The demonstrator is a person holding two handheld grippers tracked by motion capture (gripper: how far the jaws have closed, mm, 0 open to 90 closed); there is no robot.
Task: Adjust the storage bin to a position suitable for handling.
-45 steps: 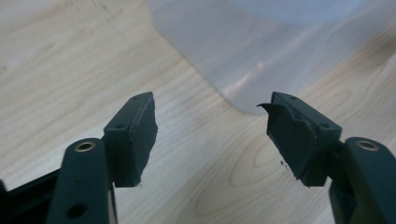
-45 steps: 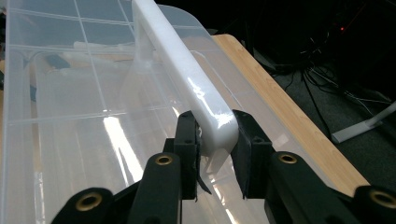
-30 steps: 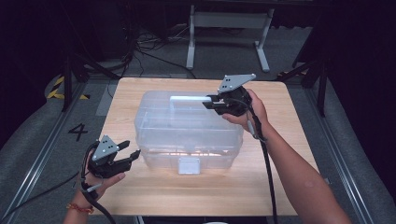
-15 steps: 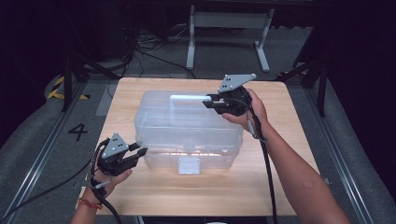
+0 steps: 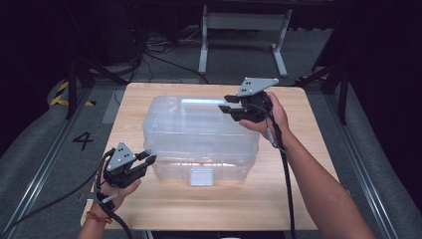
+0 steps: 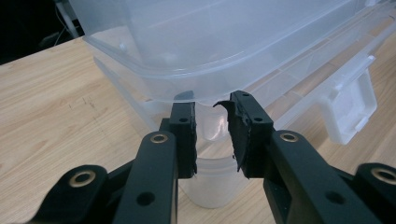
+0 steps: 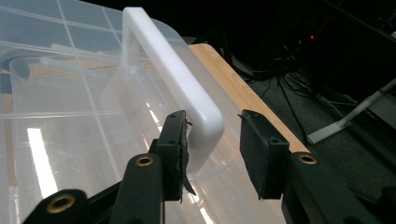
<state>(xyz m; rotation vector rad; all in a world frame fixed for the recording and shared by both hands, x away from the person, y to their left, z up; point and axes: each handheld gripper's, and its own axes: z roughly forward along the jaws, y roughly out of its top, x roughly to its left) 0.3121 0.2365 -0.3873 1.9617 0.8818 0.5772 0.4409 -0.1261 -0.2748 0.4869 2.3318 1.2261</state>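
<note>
A big clear box (image 5: 199,134) sits in the middle of the table (image 5: 298,199). The left gripper (image 5: 144,160) has pinched shut on the box's near left corner. The right gripper (image 5: 226,105) has just been opening around the white handle (image 7: 177,88), with one pad touching it and a gap at the other.

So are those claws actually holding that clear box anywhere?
The left claw pinches the clear box at its near-left corner lip. The right claw straddles the white handle, jaws just opened, not gripping.

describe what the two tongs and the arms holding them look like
Both the left tongs and the right tongs are black, each with two flat padded jaws, brass-ringed screw holes, a grey three-cornered plate on top and a trailing black cable. The forearms are bare; an orange bracelet circles the left wrist.
</note>
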